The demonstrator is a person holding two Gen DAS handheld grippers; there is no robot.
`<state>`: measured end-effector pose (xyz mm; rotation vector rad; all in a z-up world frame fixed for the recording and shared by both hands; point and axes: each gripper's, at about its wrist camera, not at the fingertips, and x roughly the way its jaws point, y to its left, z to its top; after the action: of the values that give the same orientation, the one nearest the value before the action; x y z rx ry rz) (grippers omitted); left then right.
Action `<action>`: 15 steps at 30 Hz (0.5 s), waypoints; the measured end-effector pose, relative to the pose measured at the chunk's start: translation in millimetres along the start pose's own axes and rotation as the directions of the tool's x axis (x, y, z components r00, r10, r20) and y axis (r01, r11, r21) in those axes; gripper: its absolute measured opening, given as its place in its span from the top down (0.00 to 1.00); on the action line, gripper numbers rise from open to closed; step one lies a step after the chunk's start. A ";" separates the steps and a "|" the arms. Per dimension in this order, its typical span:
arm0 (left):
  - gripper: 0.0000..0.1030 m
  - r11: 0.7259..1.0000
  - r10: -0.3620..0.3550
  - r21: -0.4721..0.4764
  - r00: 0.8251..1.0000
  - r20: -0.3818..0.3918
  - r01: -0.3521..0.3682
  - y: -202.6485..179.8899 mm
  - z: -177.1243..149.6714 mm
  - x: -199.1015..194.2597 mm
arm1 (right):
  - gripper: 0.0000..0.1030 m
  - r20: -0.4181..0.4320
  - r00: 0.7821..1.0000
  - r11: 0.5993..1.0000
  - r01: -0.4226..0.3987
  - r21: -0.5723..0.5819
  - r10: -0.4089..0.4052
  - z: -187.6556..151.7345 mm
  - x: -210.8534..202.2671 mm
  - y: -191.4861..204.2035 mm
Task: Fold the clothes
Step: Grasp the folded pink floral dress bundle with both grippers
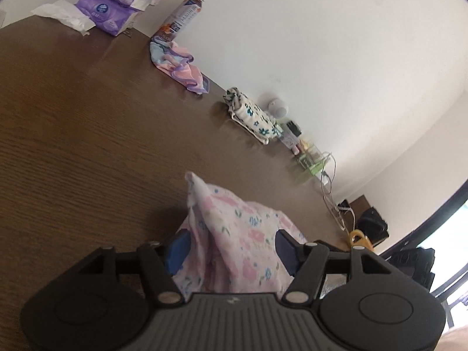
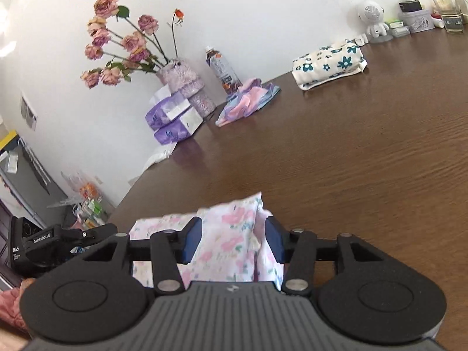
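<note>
On our left side, the left gripper (image 1: 231, 248) has its blue pads (image 1: 178, 251) pressed against a bunched part of the pink floral garment (image 1: 234, 234). The jaws stand only as far apart as the gathered cloth between them, so we are clamped on it. The fabric rises in a peak in front of the fingers, above the brown wooden table (image 1: 73, 146).

Beyond it, along the table's far edge by the white wall (image 1: 321, 44), we see from left to right purple tissue packs (image 1: 117, 8) with a loose white tissue (image 1: 64, 14) beside them, a drink bottle (image 1: 181, 17), a crumpled pastel cloth (image 1: 178, 64) just in front of the bottle, then a folded white cloth with blue flowers (image 1: 251, 114), and past it a blurred cluster of small items that we cannot tell apart.

On our right side, the right gripper (image 2: 234, 241) likewise pinches the same pink floral garment (image 2: 231, 239) between its blue pads (image 2: 191, 241), the jaws narrowed onto the folded layers. The cloth spreads to the left behind the fingers, towards the other gripper's black body at the left edge of this view.

Farther back here stand a vase of dried roses (image 2: 181, 82), the tissue packs (image 2: 172, 117), the bottle (image 2: 222, 67), the pastel cloth (image 2: 248, 96), the blue-flowered cloth (image 2: 330, 63), a small white robot figure (image 2: 371, 20) and a glass (image 2: 447, 11).
</note>
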<state>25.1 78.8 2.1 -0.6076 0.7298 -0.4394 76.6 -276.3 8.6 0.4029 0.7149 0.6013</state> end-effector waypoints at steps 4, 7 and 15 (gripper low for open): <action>0.77 0.999 -0.010 0.042 1.000 -0.023 0.011 -5.8 -16.6 5.8 | 0.54 -0.057 0.998 1.000 -0.006 -0.007 0.006 -10.4 0.7 3.5; 0.90 1.000 -0.012 -0.029 1.000 -0.024 0.011 0.9 -22.3 11.4 | 0.82 -0.084 0.996 0.999 -0.034 0.036 0.037 -17.2 9.2 2.1; 0.46 0.992 -0.033 -0.117 0.998 0.061 0.040 14.0 -21.6 -6.8 | 0.72 -0.006 0.997 0.994 -0.078 0.080 0.079 -21.7 -5.6 -4.3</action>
<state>7.2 85.4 -16.5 -0.7427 0.6925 -0.4123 59.4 -280.1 -6.0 0.5045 0.7355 0.6506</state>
